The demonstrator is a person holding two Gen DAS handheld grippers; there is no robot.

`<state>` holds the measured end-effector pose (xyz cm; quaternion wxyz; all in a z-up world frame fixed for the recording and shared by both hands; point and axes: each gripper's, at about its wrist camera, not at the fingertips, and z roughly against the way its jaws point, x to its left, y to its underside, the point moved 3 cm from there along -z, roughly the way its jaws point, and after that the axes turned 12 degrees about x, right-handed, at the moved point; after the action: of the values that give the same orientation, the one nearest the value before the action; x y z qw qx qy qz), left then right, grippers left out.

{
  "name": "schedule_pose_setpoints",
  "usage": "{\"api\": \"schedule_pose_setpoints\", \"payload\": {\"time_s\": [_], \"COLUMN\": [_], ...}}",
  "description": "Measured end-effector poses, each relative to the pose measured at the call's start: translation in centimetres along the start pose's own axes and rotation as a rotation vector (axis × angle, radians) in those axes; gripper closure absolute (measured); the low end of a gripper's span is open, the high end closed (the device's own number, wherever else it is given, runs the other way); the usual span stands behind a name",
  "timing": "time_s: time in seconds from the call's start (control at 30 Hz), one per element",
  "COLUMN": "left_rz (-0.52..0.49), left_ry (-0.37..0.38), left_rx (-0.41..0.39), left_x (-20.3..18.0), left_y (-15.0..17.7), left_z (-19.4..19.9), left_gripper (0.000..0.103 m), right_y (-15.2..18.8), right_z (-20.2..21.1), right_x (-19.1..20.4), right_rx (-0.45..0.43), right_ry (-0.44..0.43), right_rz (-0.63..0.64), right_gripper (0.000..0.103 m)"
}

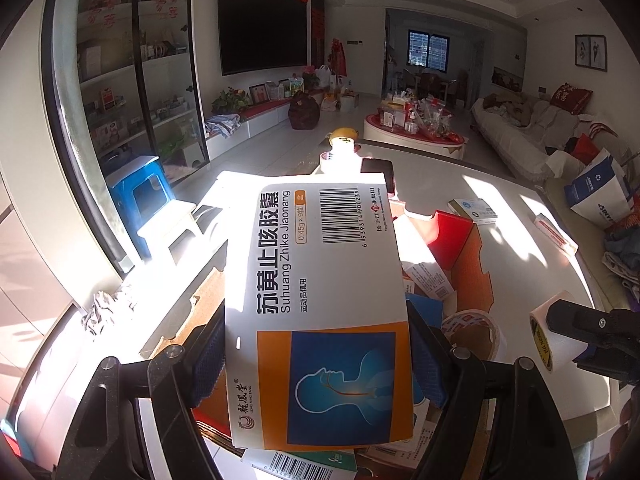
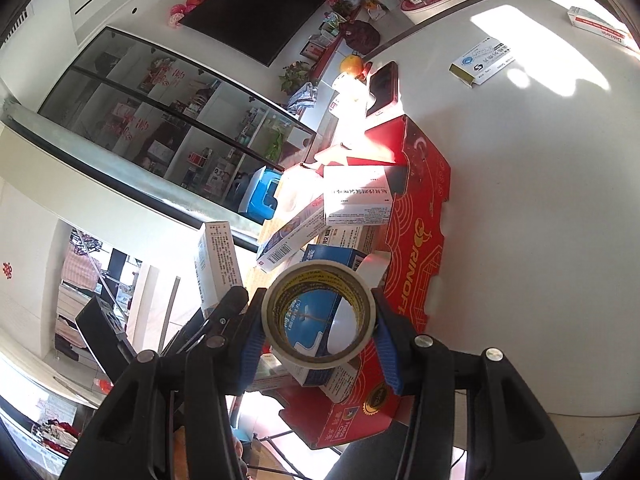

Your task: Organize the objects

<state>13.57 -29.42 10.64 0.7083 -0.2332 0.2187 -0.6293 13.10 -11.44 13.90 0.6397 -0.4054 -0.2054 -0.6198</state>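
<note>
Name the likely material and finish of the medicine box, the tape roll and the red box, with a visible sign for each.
Medicine box: thin printed card, slightly glossy; crisp folded edges.
Tape roll: pale, probably plastic tape on a printed card core.
Red box: printed cardboard, brown inside.

The red cardboard box (image 2: 420, 216) is crowded with medicine cartons (image 2: 356, 196), leaving little room inside. To its right the white table (image 2: 540, 240) lies open, broken only by a small flat carton (image 2: 482, 62) and a red-and-white carton (image 2: 600, 26) near the far edge. A phone (image 2: 384, 84) and an orange (image 2: 352, 65) block the far end; clearance behind them appears narrow.
</note>
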Motion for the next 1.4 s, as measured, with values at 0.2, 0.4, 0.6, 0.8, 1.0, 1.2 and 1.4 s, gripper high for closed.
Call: {"api": "schedule_pose_setpoints", "payload": {"time_s": [0.2, 0.4, 0.6, 0.8, 1.0, 1.2, 1.4], "left_rz": [-0.013, -0.013, -0.001, -0.002, -0.012, -0.021, -0.015], "left_ry": [0.001, -0.005, -0.004, 0.0, -0.007, -0.015, -0.026], "left_rx": [0.009, 0.015, 0.021, 0.027, 0.036, 0.055, 0.033], "left_x": [-0.4, -0.3, 0.0, -0.2, -0.5, -0.5, -0.3], "left_y": [-0.6, -1.1, -1.2, -1.5, -1.7, -1.7, -2.0], "left_z": [-0.8, -1.5, -2.0, -2.4, -3.1, -4.1, -3.7], "left_gripper": [0.02, 0.02, 0.02, 0.02, 0.02, 0.019, 0.008], "right_y": [-1.9, -3.5, -4.6, -5.2, -5.8, -6.2, -5.2], "right_z": [-1.3, -2.9, -3.6, -4.4, -5.0, -5.5, -4.2], "right_x": [1.5, 2.5, 2.8, 2.5, 2.4, 2.4, 4.6], "right_rx": [0.011, 0.036, 0.038, 0.042, 0.039, 0.034, -0.111], "right_ry": [0.009, 0.028, 0.045, 0.064, 0.093, 0.173, 0.342], "right_rz": [0.051, 0.089, 0.11, 0.108, 0.123, 0.164, 0.34], "right_gripper": [0.055, 0.055, 0.055, 0.055, 0.055, 0.045, 0.023]}}
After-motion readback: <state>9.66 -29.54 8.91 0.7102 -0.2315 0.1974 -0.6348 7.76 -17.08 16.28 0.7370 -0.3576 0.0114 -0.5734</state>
